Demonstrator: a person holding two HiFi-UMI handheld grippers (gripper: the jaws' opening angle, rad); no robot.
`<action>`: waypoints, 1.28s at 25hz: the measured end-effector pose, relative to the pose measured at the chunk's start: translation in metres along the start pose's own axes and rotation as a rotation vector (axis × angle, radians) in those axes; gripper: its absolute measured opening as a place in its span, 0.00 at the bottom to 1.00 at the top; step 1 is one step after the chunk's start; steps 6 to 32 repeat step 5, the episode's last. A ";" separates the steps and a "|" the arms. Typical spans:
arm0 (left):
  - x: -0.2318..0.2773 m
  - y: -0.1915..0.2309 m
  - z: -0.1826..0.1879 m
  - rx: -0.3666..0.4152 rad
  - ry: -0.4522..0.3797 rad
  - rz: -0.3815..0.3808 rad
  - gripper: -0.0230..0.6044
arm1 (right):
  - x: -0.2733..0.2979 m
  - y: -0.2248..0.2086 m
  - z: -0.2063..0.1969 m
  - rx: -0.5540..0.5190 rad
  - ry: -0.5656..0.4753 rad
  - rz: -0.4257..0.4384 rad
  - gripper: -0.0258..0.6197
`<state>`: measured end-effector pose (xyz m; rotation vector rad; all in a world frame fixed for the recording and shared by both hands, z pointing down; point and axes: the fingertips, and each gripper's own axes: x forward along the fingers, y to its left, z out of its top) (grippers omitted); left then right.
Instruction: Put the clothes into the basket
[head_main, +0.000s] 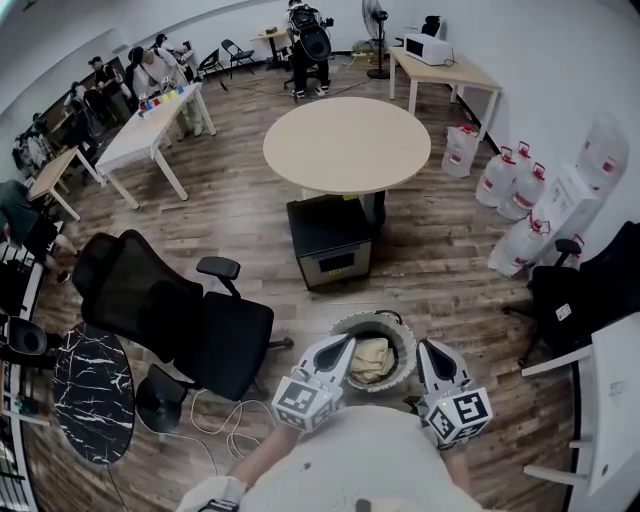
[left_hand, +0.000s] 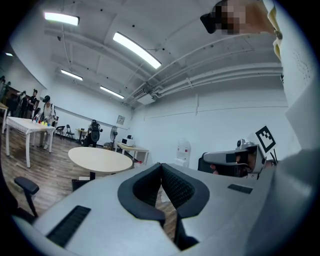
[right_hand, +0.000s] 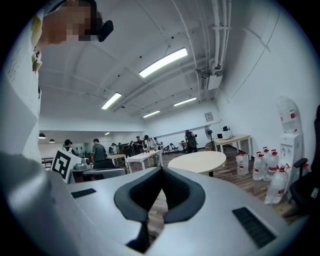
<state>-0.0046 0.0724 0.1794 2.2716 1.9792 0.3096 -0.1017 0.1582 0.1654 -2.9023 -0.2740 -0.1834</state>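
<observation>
In the head view, the basket (head_main: 405, 340) sits on the wood floor (head_main: 230, 200) between the tips of the left tool (head_main: 348, 345) and right tool (head_main: 428, 348), with beige clothes (head_main: 372, 360) inside. A round bench (head_main: 347, 145) stands beyond. In the left gripper view the jaws meet, empty. The right gripper view shows the same.

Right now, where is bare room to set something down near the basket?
The round table top is bare. Open floor lies between the basket and the water jugs. Left of the basket is crowded: office chair, cables.
</observation>
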 end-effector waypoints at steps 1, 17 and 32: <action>-0.001 -0.001 -0.001 0.002 0.004 -0.001 0.07 | -0.001 0.000 0.000 0.004 0.001 -0.002 0.05; -0.002 -0.002 -0.003 0.004 0.012 0.001 0.07 | -0.002 0.001 -0.002 0.010 0.002 -0.001 0.05; -0.002 -0.002 -0.003 0.004 0.012 0.001 0.07 | -0.002 0.001 -0.002 0.010 0.002 -0.001 0.05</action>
